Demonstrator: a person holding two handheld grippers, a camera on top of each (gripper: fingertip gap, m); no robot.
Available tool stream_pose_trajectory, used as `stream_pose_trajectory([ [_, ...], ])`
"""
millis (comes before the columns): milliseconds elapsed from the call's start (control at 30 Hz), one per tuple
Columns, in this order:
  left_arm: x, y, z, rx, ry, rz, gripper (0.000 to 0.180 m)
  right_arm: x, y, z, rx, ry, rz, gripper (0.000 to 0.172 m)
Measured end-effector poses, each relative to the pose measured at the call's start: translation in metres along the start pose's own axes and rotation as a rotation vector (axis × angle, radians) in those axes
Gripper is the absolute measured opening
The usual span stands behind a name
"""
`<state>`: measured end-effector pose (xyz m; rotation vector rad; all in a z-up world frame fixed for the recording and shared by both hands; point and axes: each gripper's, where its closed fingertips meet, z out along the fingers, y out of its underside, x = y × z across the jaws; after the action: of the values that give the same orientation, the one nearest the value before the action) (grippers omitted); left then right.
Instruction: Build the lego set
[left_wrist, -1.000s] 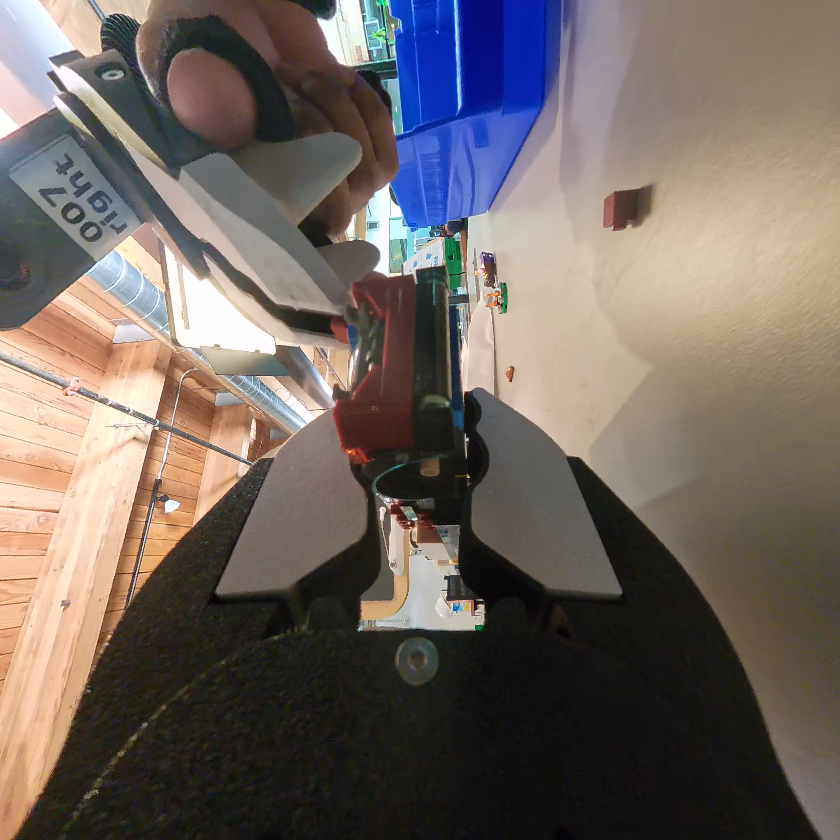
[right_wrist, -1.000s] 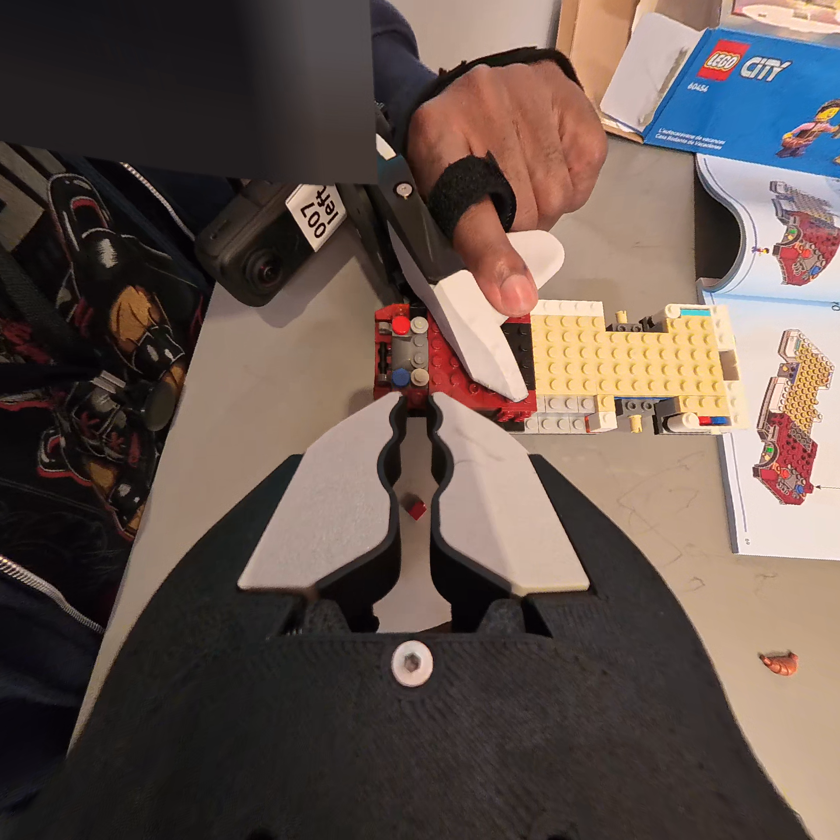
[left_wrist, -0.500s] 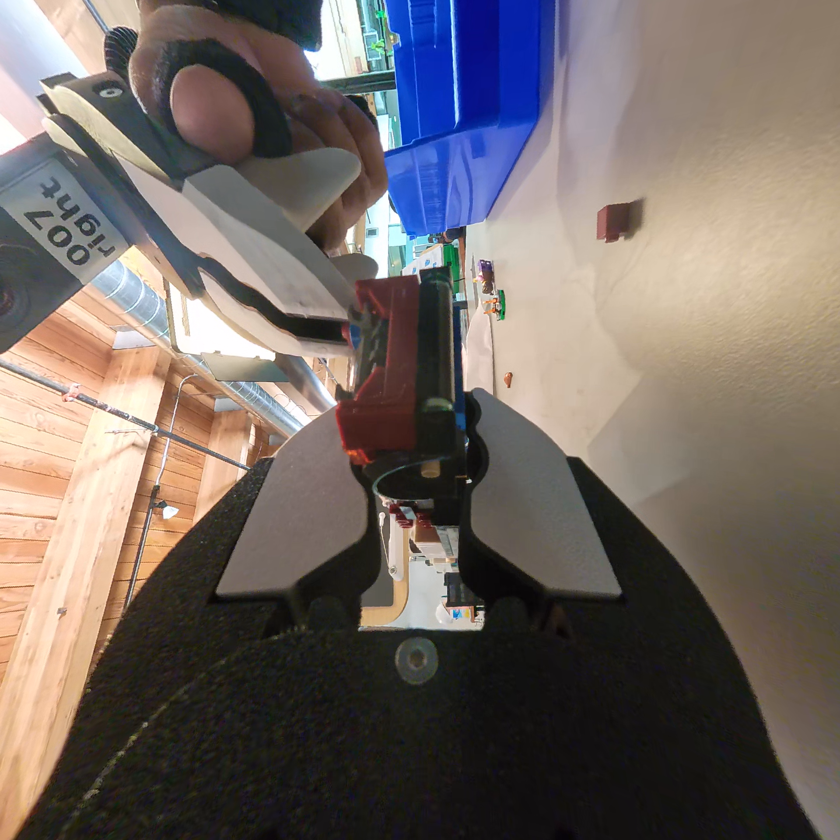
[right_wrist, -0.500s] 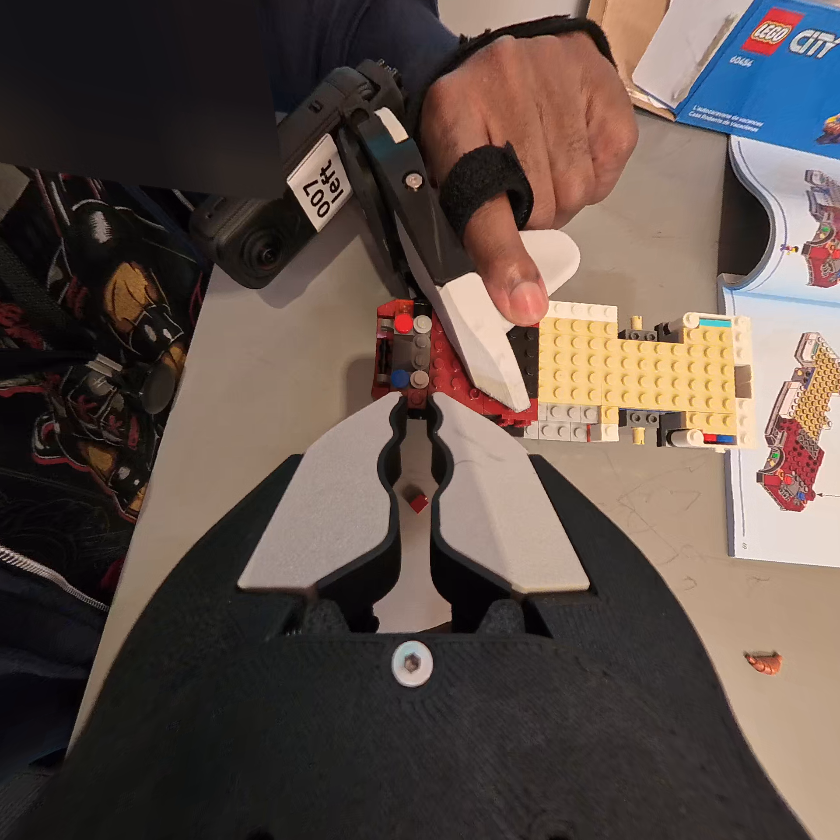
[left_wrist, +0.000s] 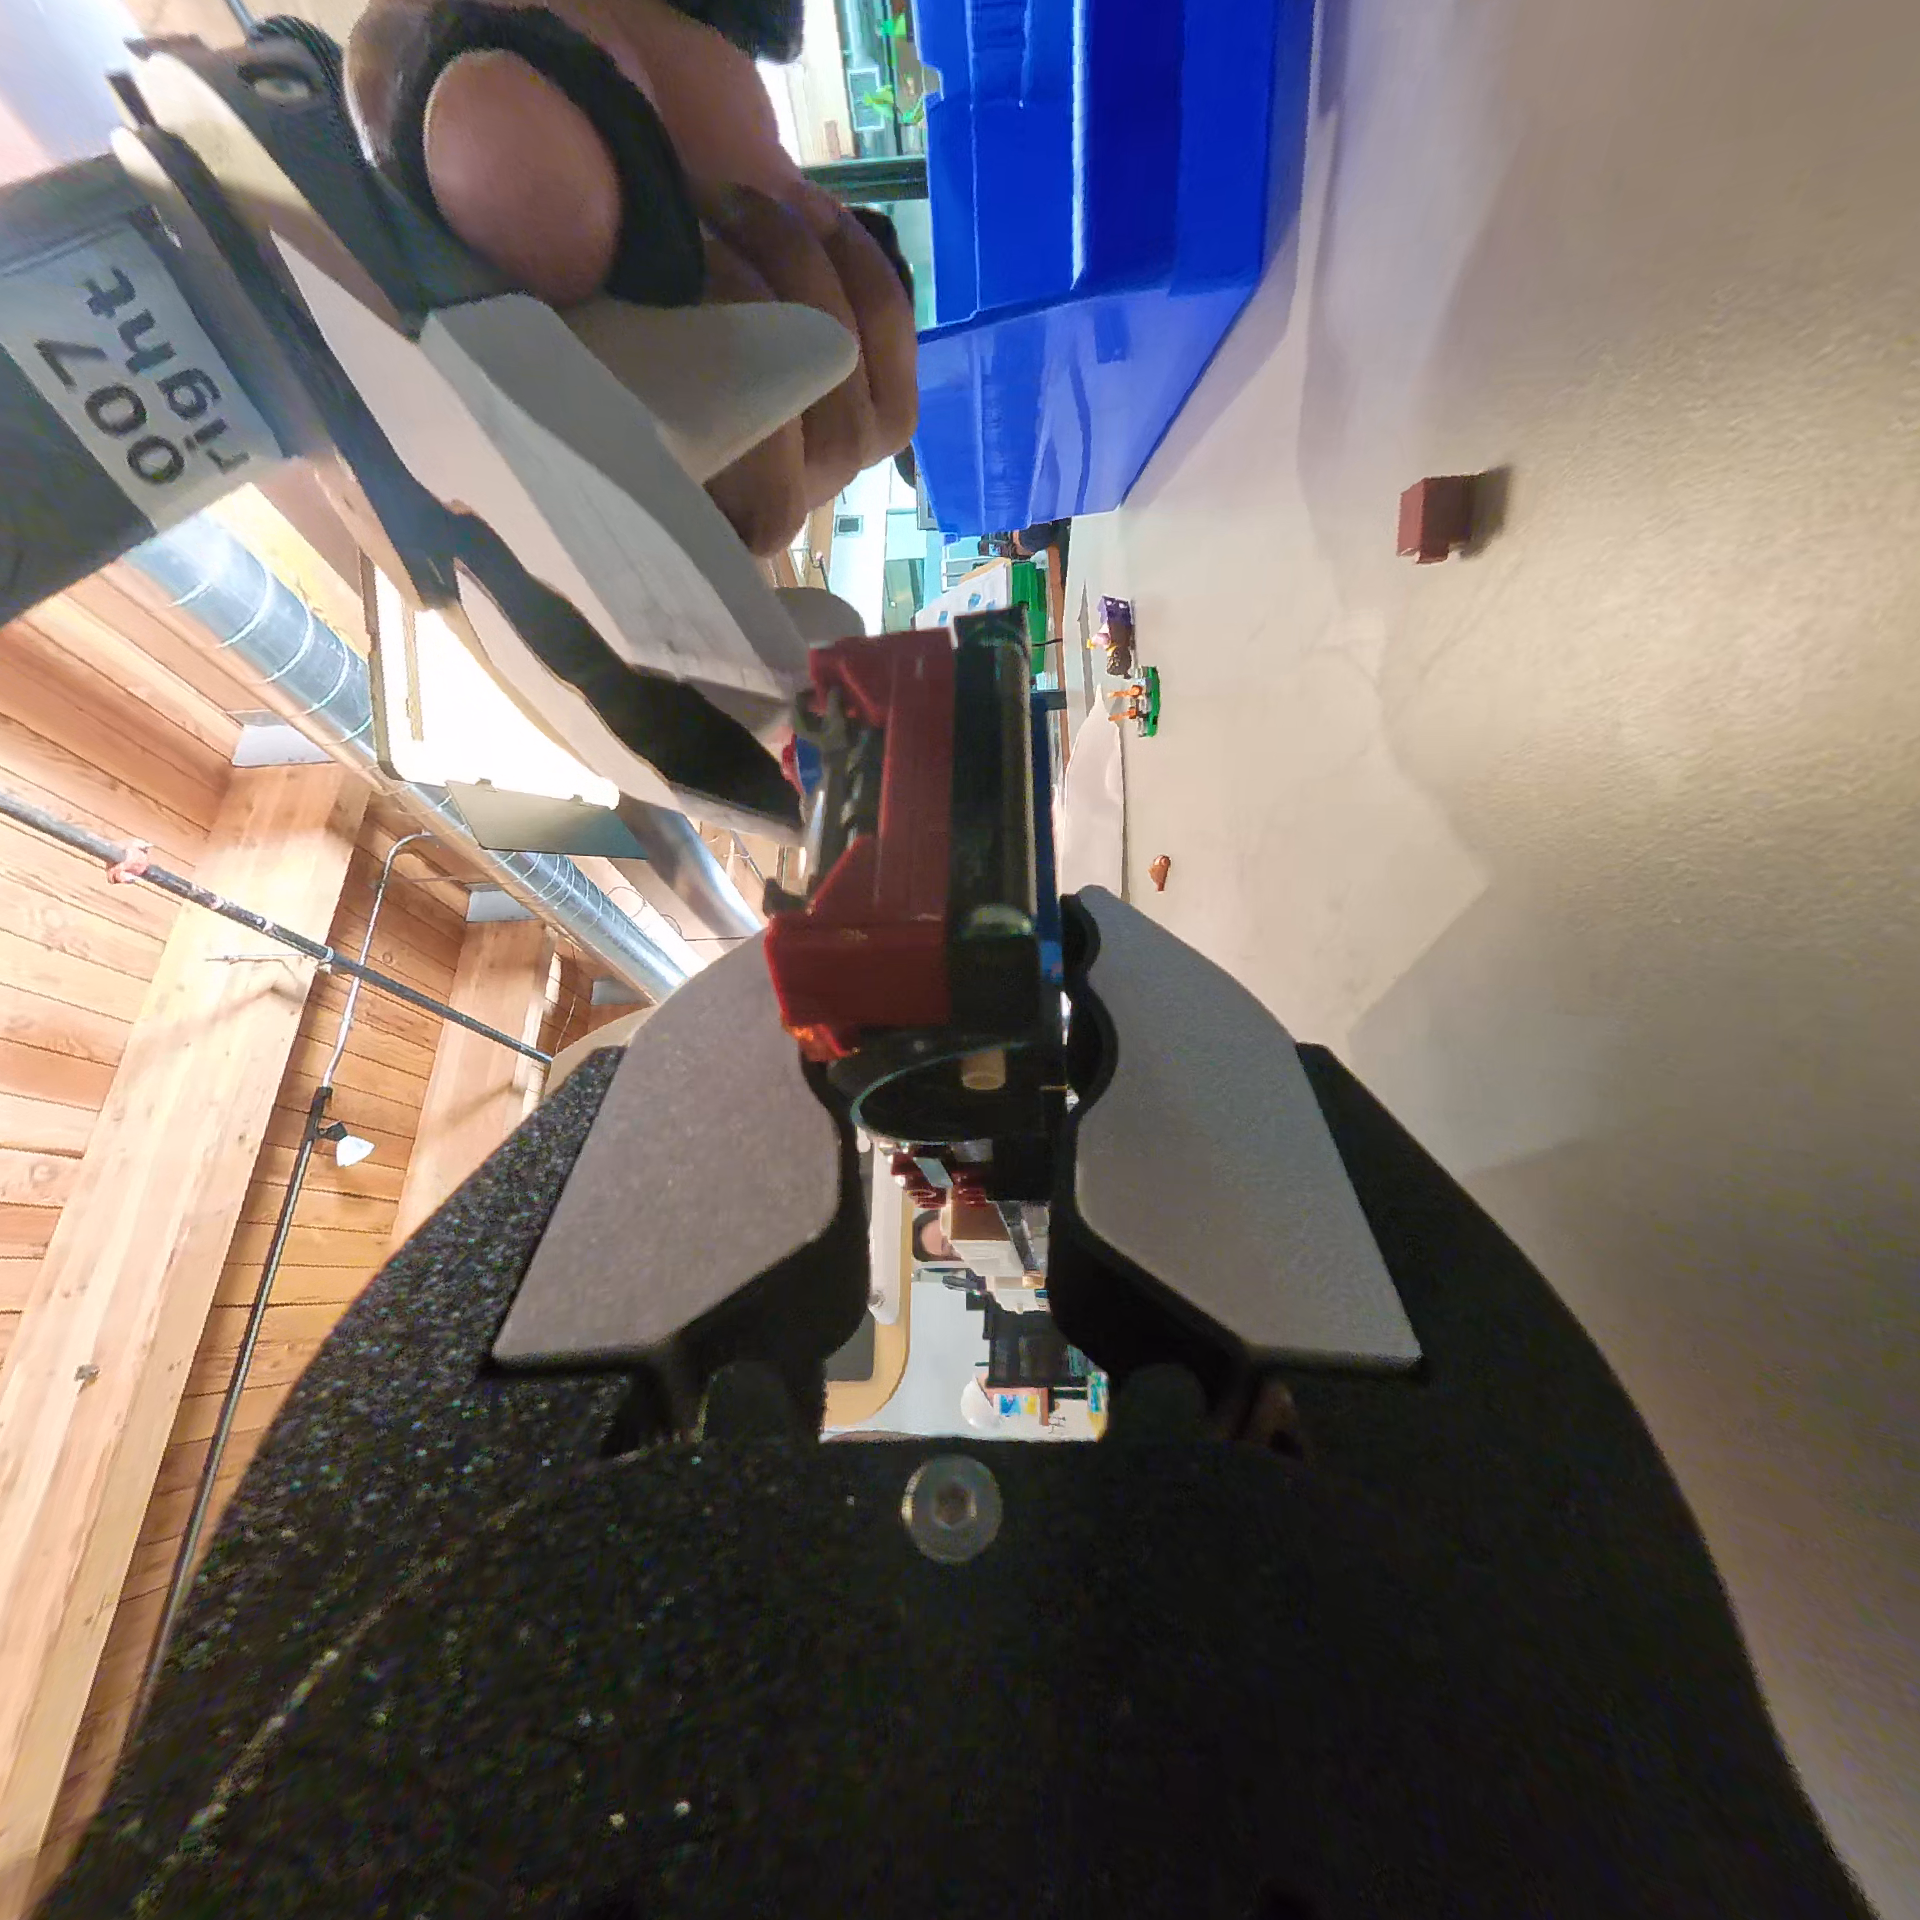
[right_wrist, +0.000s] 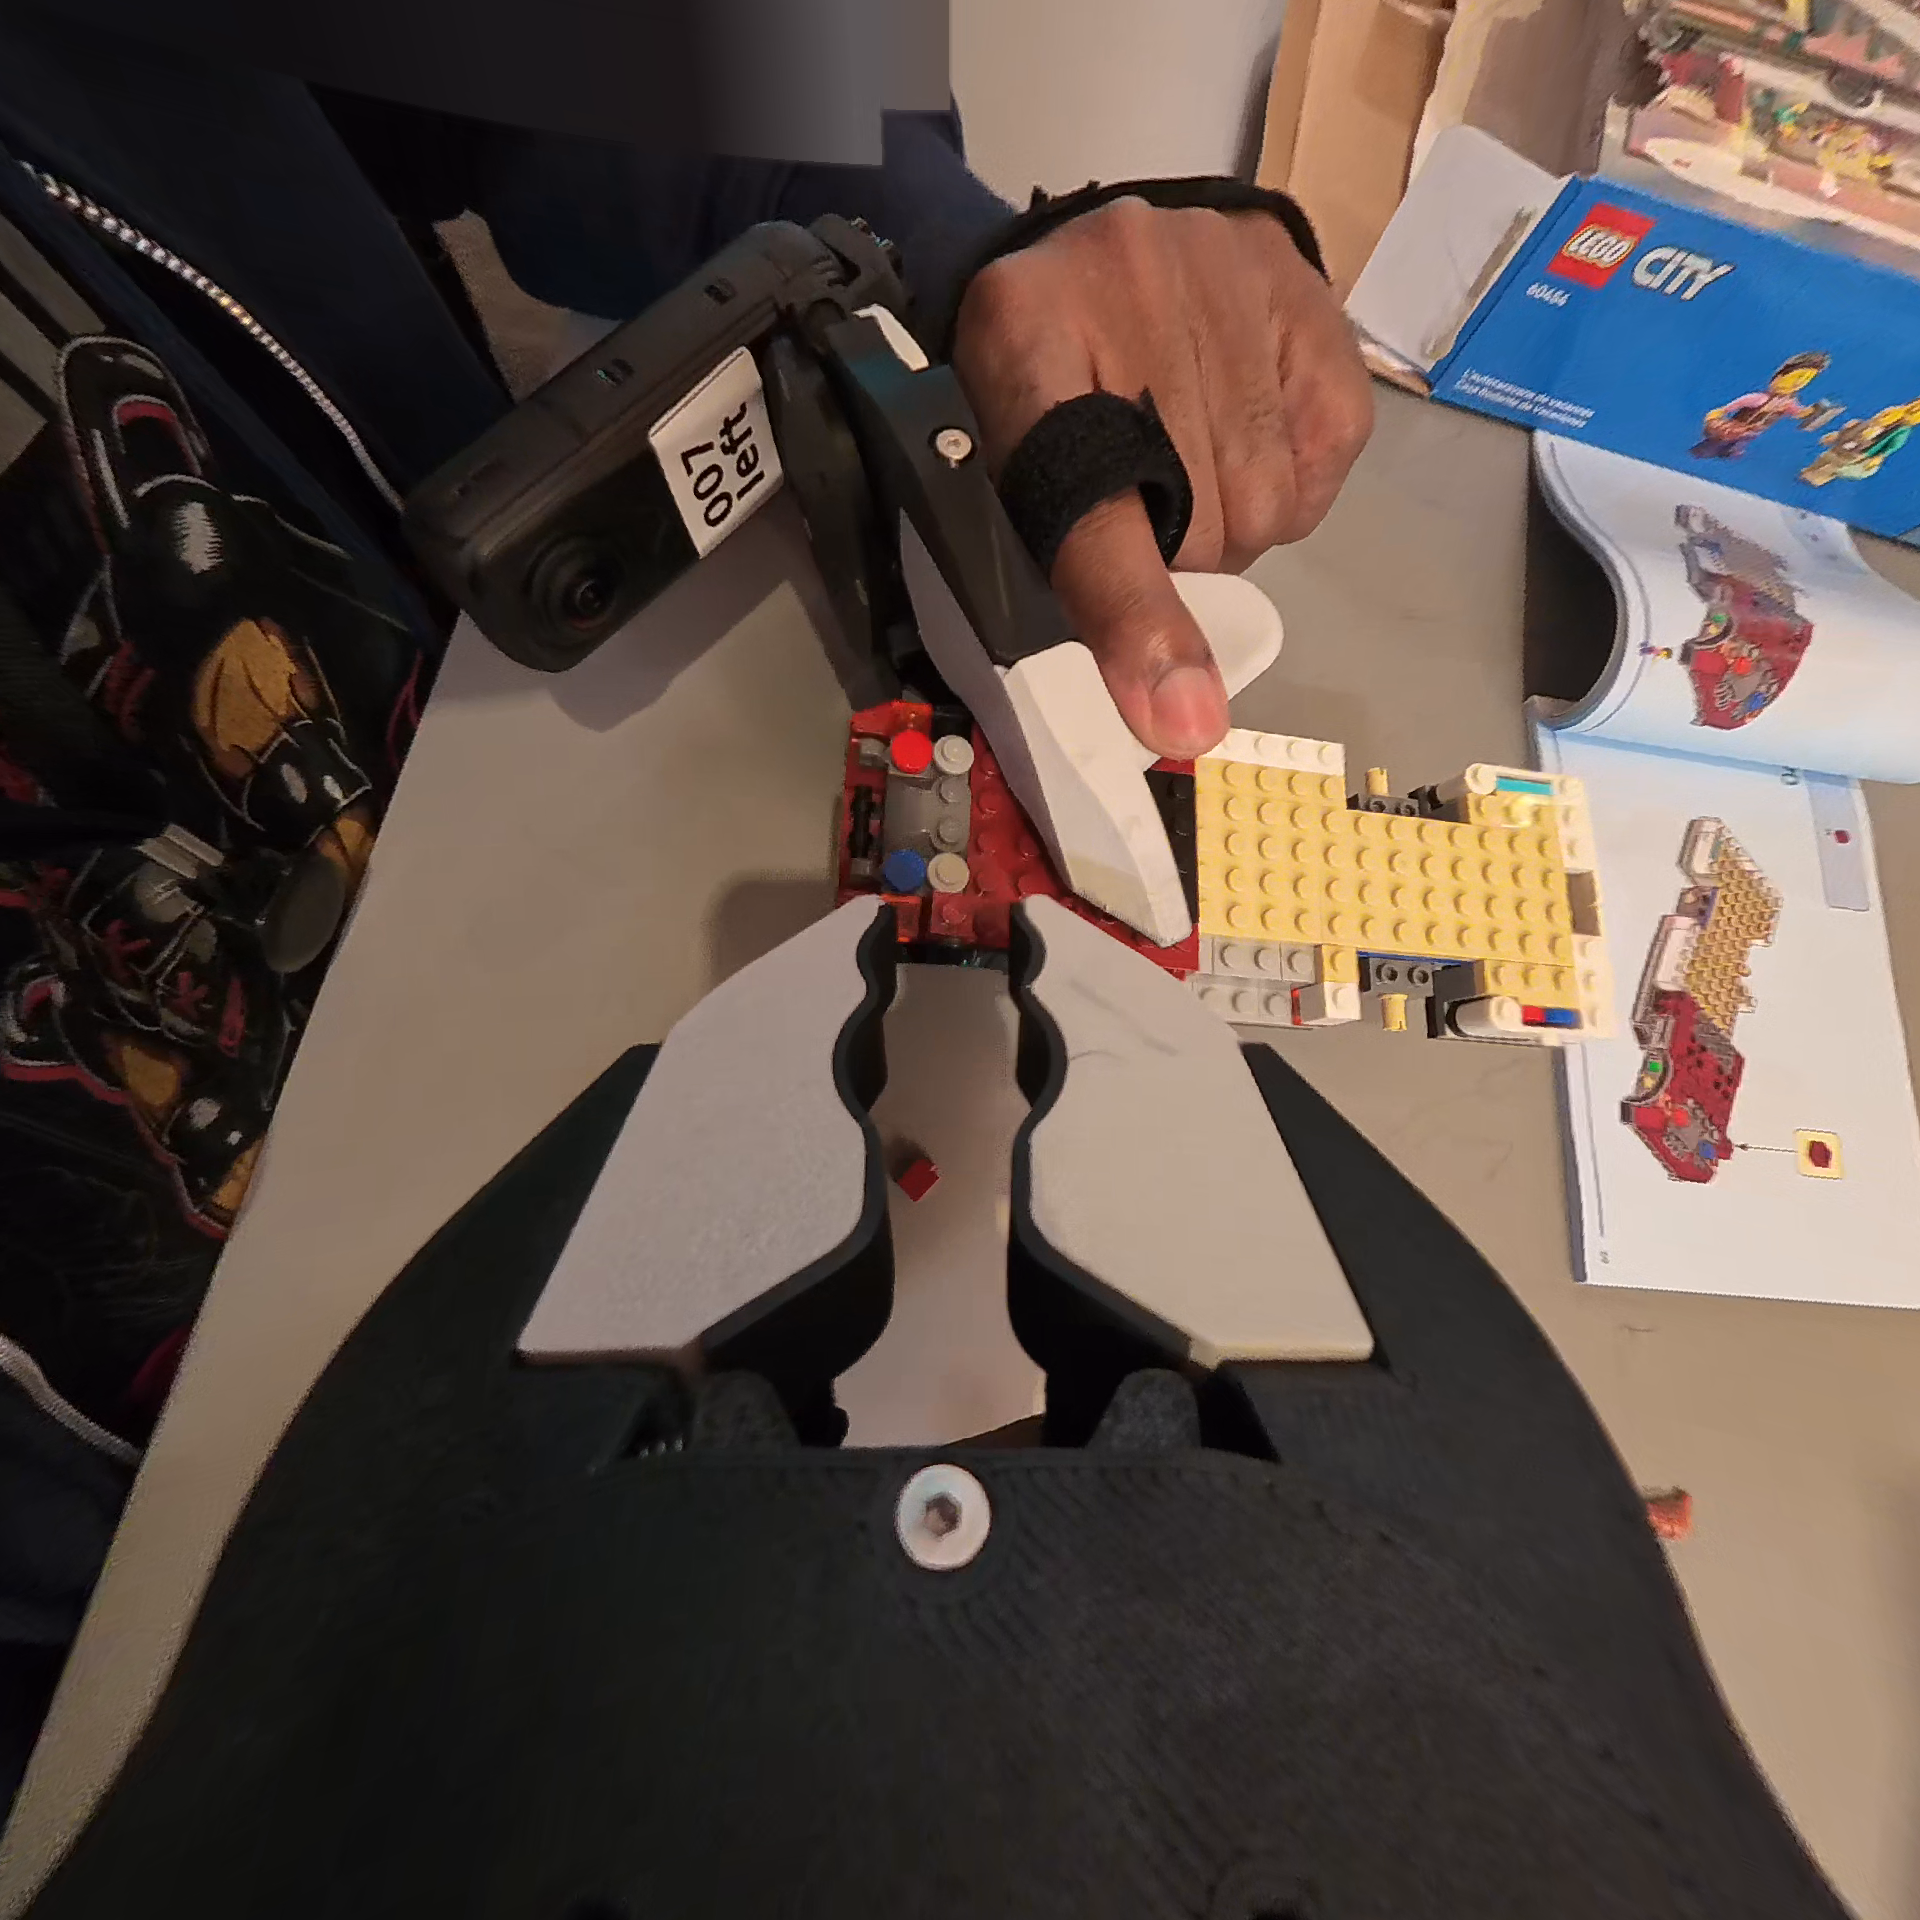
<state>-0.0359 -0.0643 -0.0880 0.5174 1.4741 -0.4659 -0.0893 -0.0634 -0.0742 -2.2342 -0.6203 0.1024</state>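
Right wrist view: left claw (right_wrist: 1132, 831) clamps brick model (right_wrist: 1382, 873); right claw (right_wrist: 945, 925) parted, empty.

Black grainy gripper (right_wrist: 945, 914) bodies, grey fingers (right_wrist: 1164, 1143), silver hex screw (right_wrist: 942, 1519) at six o'clock; black strap (right_wrist: 1091, 457) round thumb.

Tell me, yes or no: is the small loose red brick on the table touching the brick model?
No. In the right wrist view the small red brick lies alone on the table, apart from the brick model.
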Motion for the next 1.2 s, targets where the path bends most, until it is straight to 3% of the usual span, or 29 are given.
stream_pose_trajectory([
  [333, -0.026, 0.02, -0.011, 0.046, 0.017, -0.091, 0.037, 0.009, -0.018, -0.018, 0.121, 0.312, -0.331, 0.037],
  [533, -0.068, 0.017, -0.015, 0.113, -0.002, -0.096, 0.037, 0.012, -0.056, -0.039, 0.231, 0.436, -0.52, 0.047],
  [767, -0.126, 0.022, -0.009, 0.191, 0.012, -0.179, 0.037, 0.024, -0.083, -0.075, 0.26, 0.548, -0.607, 0.055],
  [1067, -0.189, 0.039, 0.013, 0.147, -0.011, -0.175, 0.037, 0.051, -0.131, -0.118, 0.262, 0.751, -0.699, 0.054],
  [1200, -0.196, 0.047, 0.02, 0.04, 0.025, -0.126, 0.037, 0.058, -0.137, -0.13, 0.228, 0.812, -0.712, 0.055],
])
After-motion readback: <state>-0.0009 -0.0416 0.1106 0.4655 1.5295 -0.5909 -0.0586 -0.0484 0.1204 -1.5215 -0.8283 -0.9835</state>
